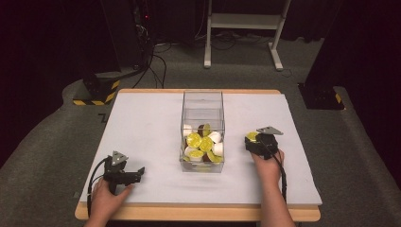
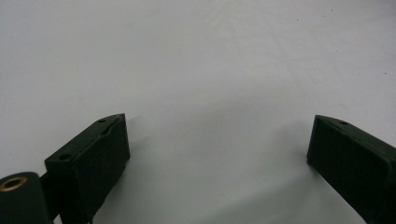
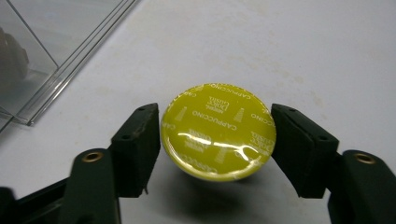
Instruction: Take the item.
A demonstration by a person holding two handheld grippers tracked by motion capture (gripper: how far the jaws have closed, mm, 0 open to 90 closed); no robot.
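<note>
A yellow-lidded capsule is pinched at its rim between the jaws of the right gripper, lid up, apparently so that it can be carried level without tipping. It is held just above the white table, at about three o'clock from the clear box, near but apart from its wall. More capsules are piled in the near half of that box, which suggests sorting in or out of it. The left gripper is rested at about eight o'clock from the box, jaws spread wide over bare table with nothing between them. Nothing is seen lying between the held capsule and the box; only the tall box wall has to be cleared.
</note>
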